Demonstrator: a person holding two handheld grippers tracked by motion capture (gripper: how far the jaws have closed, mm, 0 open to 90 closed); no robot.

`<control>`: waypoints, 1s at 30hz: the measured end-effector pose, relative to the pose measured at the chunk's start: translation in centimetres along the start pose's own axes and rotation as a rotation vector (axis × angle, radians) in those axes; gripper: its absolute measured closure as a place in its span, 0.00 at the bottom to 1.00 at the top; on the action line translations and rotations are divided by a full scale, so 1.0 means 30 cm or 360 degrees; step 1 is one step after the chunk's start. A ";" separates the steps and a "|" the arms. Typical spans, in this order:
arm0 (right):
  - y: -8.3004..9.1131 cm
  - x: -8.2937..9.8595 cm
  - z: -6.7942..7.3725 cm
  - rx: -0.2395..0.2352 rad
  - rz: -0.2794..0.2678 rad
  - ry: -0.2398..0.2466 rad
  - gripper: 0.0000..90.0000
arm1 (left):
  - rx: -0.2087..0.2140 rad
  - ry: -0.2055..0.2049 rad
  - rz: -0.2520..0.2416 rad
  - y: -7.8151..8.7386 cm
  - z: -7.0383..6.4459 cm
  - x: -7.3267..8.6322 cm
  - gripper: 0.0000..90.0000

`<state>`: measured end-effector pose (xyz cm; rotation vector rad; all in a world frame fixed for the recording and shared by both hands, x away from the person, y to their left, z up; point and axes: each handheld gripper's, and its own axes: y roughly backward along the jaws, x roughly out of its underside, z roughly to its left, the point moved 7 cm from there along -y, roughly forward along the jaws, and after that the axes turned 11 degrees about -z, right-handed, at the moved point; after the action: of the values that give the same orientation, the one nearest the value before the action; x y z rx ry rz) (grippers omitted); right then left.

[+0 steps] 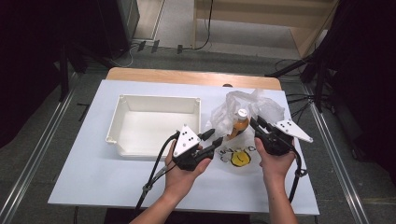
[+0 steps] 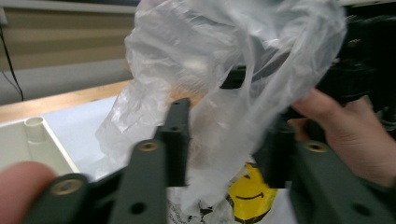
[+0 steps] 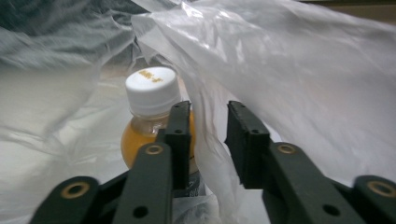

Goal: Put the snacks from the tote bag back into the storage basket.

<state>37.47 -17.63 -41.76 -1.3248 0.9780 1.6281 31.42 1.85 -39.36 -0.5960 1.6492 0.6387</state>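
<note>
Your left claw (image 2: 229, 135) gapes wide around the crinkled clear plastic bag (image 2: 224, 70). Your right claw (image 3: 208, 135), partly open, straddles a bag fold beside the white-capped orange juice bottle (image 3: 152, 116).

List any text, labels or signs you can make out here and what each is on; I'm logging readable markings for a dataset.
No text reads clearly.
Bottle cap: a small orange print on top, too blurred to read.
Plastic bag: a yellow smiley face printed low on it, a sign rather than words; black lettering beside it, too small and crumpled to read.
White tray: no markings seen.
</note>
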 end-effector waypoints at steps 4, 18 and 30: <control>0.024 -0.028 -0.021 0.0050 -0.0047 -0.0046 0.62 | -0.0027 0.0056 0.0064 -0.023 0.029 0.034 0.99; 0.045 -0.112 -0.023 0.0037 -0.0109 0.0014 0.91 | -0.0139 0.0087 0.0264 -0.075 0.065 0.163 1.00; -0.033 0.035 -0.071 0.0115 0.0109 -0.0021 0.97 | -0.0166 -0.0106 0.0284 -0.049 0.006 0.284 0.99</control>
<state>39.02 -19.08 -43.20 -1.2427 1.0749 1.6350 31.20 0.61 -47.92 -0.5001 1.6253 0.8700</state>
